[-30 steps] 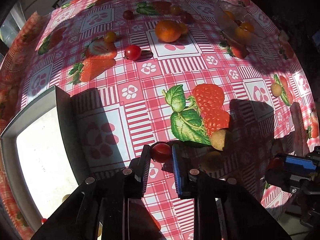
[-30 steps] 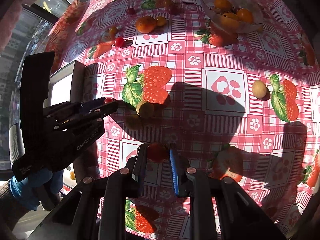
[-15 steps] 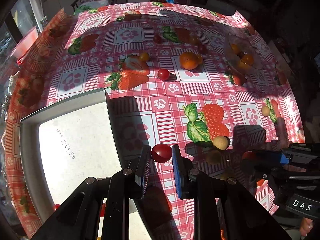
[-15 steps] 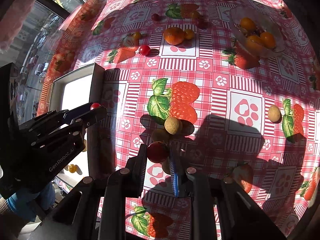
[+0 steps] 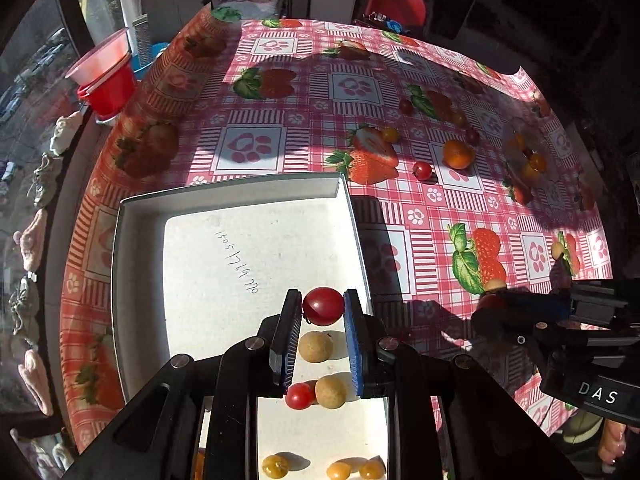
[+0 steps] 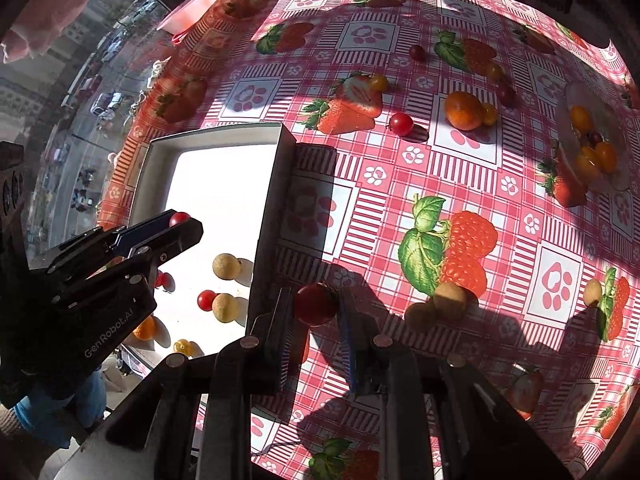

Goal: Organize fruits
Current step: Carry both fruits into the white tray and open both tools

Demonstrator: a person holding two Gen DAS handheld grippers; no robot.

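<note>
My left gripper is shut on a red cherry tomato and holds it above the white tray, over its right part. The tray holds several small fruits: a tan longan, a red tomato, yellow ones at the near end. My right gripper is shut on another red cherry tomato, above the tablecloth just right of the tray wall. The left gripper also shows in the right wrist view.
Loose on the tablecloth: a red tomato, an orange, two longans, another longan, small fruits farther back. A clear bowl with orange fruits stands at the right. Red cups sit off the table's left edge.
Both grippers have risen and moved left with their tomatoes. The left one went from over the tablecloth to over the tray; the right one came up beside the tray's right wall.
</note>
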